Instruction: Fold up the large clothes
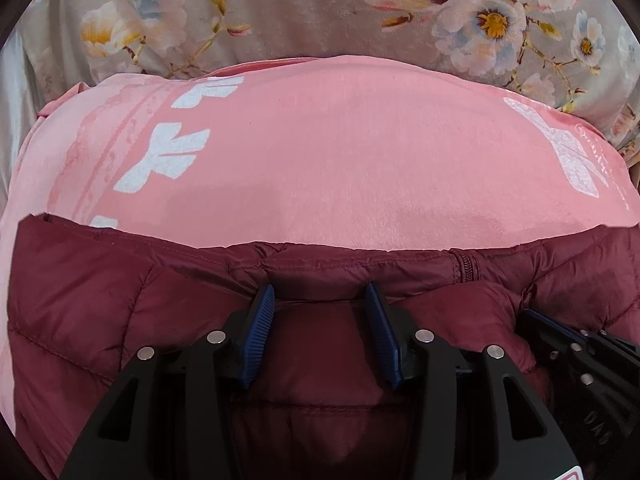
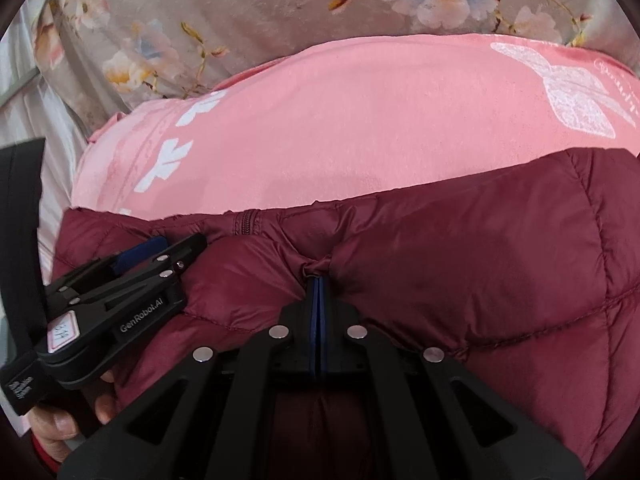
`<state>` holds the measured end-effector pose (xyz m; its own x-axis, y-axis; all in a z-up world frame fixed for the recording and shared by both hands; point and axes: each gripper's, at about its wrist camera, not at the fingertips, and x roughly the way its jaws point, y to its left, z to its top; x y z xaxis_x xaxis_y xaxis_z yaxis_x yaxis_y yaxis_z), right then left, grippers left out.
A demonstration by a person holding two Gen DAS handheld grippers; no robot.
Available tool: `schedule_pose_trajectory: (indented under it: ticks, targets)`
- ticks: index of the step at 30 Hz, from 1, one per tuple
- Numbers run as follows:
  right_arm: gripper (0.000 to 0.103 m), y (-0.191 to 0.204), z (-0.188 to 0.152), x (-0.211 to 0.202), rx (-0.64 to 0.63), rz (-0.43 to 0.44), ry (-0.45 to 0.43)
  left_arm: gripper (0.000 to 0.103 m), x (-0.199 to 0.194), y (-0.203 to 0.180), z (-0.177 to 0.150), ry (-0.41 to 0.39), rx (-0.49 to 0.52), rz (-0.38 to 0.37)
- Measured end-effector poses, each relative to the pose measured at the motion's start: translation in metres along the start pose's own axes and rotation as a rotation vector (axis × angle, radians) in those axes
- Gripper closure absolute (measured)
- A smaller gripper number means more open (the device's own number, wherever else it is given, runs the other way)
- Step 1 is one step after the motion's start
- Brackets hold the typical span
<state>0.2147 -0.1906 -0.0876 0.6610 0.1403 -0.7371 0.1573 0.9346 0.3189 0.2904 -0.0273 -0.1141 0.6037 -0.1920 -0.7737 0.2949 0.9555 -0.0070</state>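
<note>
A maroon quilted puffer jacket point(image 1: 100, 300) lies bunched on a pink cloth, its zipper point(image 1: 464, 268) near the far hem. My left gripper point(image 1: 320, 294) is open. Its blue pads point(image 1: 260, 332) stand apart over a soft fold just behind the hem, and neither presses on fabric. From the right wrist view the left gripper point(image 2: 176, 250) rests low on the jacket point(image 2: 480, 260) at the left. My right gripper point(image 2: 318, 276) is shut on a puckered pinch of jacket fabric beside the zipper point(image 2: 246, 222). Its dark tip point(image 1: 536, 320) shows at the right of the left wrist view.
The pink cloth point(image 1: 340, 152) with white bow prints spreads beyond the jacket. Behind it lies a grey floral bedspread point(image 1: 280, 8). Pale sheets point(image 2: 24, 92) show at the far left. A hand point(image 2: 60, 412) grips the left tool's handle.
</note>
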Motion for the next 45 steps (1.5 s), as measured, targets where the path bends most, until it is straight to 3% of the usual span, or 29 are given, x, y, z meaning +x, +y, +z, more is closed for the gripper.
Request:
schedule_pose_trajectory:
  ticks: [2,5,9,12,18,32,34,36,37,39,42,45]
  targets:
    - [0.099,-0.013,0.005,-0.032,0.057,0.029,-0.077,0.056,-0.017,0.014,0.001,0.002,-0.033,-0.048]
    - [0.095,-0.045,0.021,-0.066,0.127,-0.028,-0.136,0.055,-0.05,0.053,0.006,-0.04,-0.115,-0.064]
    - [0.094,-0.088,0.029,-0.066,0.16,-0.195,-0.099,0.054,-0.055,0.11,0.016,-0.013,-0.194,0.036]
    - [0.098,-0.118,0.017,-0.056,0.231,-0.218,-0.05,0.055,-0.033,0.138,0.009,0.056,-0.249,0.058]
    - [0.101,-0.123,-0.001,-0.055,0.182,-0.293,-0.049,0.046,-0.015,0.132,-0.004,0.025,-0.21,0.106]
    - [0.102,-0.133,-0.01,-0.049,0.205,-0.274,-0.089,0.042,-0.005,0.129,-0.013,0.004,-0.199,0.122]
    - [0.102,-0.129,-0.009,-0.048,0.189,-0.299,-0.08,0.042,-0.005,0.129,-0.012,0.006,-0.196,0.126]
    - [0.1,-0.112,-0.003,-0.049,0.133,-0.401,-0.046,0.043,-0.01,0.126,-0.009,0.017,-0.183,0.148]
    - [0.097,-0.101,-0.001,-0.054,0.11,-0.423,-0.041,0.05,-0.016,0.123,-0.009,0.022,-0.175,0.163]
    - [0.094,-0.063,-0.002,-0.079,0.055,-0.294,-0.103,0.054,-0.045,0.112,-0.008,-0.004,-0.19,0.145]
    - [0.094,-0.005,-0.01,-0.089,-0.058,-0.181,-0.124,0.054,-0.081,0.081,-0.008,-0.04,-0.161,0.067]
    - [0.094,0.03,-0.024,-0.079,-0.121,-0.118,-0.094,0.053,-0.093,0.044,-0.015,-0.031,-0.097,0.031]
